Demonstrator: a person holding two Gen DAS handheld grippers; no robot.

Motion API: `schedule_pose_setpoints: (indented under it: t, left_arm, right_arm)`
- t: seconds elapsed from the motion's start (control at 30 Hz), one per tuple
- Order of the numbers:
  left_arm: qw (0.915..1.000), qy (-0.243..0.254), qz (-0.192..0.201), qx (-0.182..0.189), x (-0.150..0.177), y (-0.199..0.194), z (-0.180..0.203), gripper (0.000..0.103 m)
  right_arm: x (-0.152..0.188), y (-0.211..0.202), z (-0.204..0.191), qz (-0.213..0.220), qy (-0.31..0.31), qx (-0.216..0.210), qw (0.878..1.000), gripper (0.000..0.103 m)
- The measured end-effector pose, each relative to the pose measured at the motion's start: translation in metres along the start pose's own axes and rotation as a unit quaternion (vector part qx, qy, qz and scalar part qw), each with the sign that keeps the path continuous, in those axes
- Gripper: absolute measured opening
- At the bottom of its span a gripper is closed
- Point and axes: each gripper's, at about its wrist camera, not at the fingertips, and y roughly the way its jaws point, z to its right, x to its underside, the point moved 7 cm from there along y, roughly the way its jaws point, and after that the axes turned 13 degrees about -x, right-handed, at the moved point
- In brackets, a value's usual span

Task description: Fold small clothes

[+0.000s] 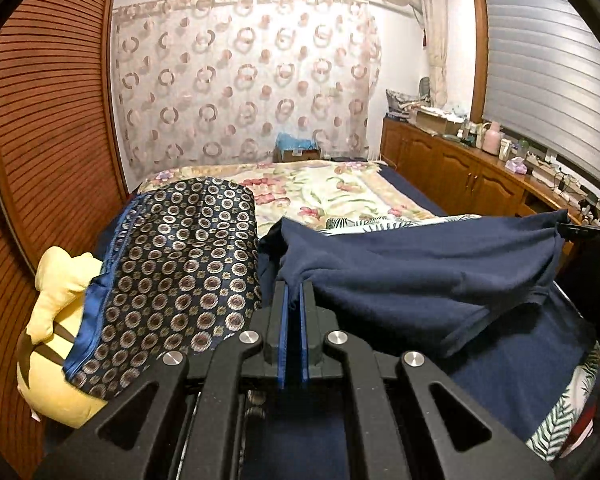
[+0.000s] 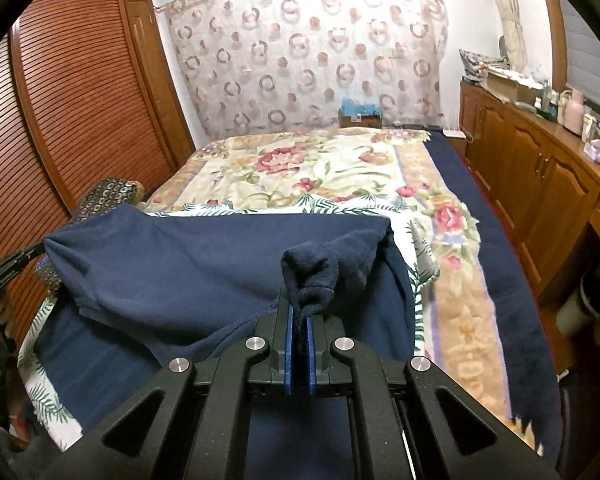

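Observation:
A small navy blue garment hangs stretched between both grippers above the bed. My left gripper is shut on one corner of the cloth, which bunches at its blue pads. In the right wrist view my right gripper is shut on the other corner, a bunched fold of the navy garment rising just above its fingertips. The other gripper shows at the far edge of each view, the right gripper in the left wrist view and the left gripper in the right wrist view. The garment's lower part droops toward the bed.
The bed carries a flowered blanket and a leaf-print sheet over dark blue bedding. A patterned dark cushion and a yellow plush toy lie at the left. A slatted wooden wardrobe stands left; a cluttered wooden cabinet runs along the right.

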Motion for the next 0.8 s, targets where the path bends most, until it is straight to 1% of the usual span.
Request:
schedule_pose_setpoints:
  t: [0.13, 0.4, 0.67, 0.8]
  left_arm:
    - [0.9999, 0.002, 0.010, 0.000, 0.008, -0.021, -0.004, 0.006]
    - [0.9999, 0.006, 0.011, -0.001, 0.040, -0.049, -0.007, 0.006]
    - [1.0000, -0.008, -0.004, 0.001, 0.070, -0.066, -0.007, 0.006]
    - [0.9997, -0.007, -0.021, -0.007, 0.085, -0.059, -0.005, 0.006]
  right_arm:
    - [0.007, -0.017, -0.010, 0.003, -0.014, -0.001, 1.000, 0.005]
    - [0.042, -0.053, -0.027, 0.001, -0.032, -0.001, 0.999, 0.005]
    - [0.070, -0.077, -0.034, -0.003, -0.025, 0.000, 1.000, 0.005]
    - [0.085, -0.076, -0.034, -0.021, -0.016, 0.000, 1.000, 0.005]
